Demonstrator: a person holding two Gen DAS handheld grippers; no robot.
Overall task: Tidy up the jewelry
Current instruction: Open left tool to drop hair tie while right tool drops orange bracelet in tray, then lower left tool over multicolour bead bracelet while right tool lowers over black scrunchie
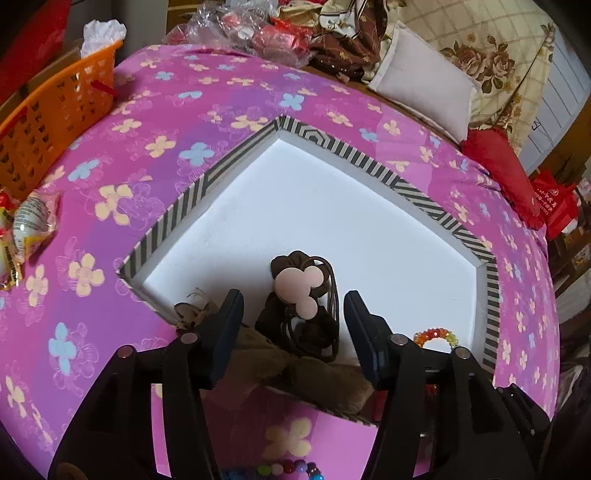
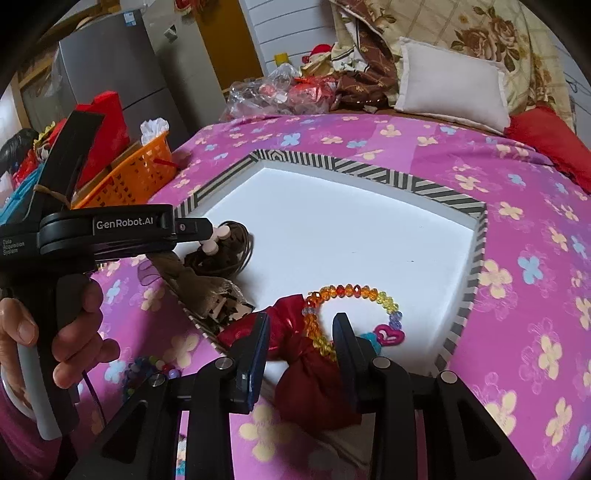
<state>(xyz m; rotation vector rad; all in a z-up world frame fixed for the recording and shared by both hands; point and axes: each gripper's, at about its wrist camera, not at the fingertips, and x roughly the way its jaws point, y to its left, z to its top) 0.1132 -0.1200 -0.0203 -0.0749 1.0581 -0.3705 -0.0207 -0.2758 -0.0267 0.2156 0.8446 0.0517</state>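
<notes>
A shallow tray with a striped rim [image 1: 424, 192] and a white floor lies on the pink flowered bedspread. My left gripper [image 1: 293, 321] stands open over its near corner. A brown hair tie with pink round discs [image 1: 299, 291] lies on the floor between the fingers, and neither pad presses on it. A tan furry bow [image 1: 295, 376] hangs over the rim below it. In the right wrist view my right gripper [image 2: 301, 345] is open around a dark red cloth bow [image 2: 310, 384] and an orange bead bracelet [image 2: 351, 291] with a pink heart charm [image 2: 389, 336]; both rest in the tray [image 2: 369, 171].
An orange basket [image 1: 55, 114] stands at the bed's left edge, with snack packets [image 1: 29, 221] near it. A string of coloured beads [image 1: 288, 469] lies on the bedspread in front of the tray. A white pillow [image 1: 424, 85], a red cushion [image 1: 498, 166] and plastic bags [image 1: 251, 29] lie behind.
</notes>
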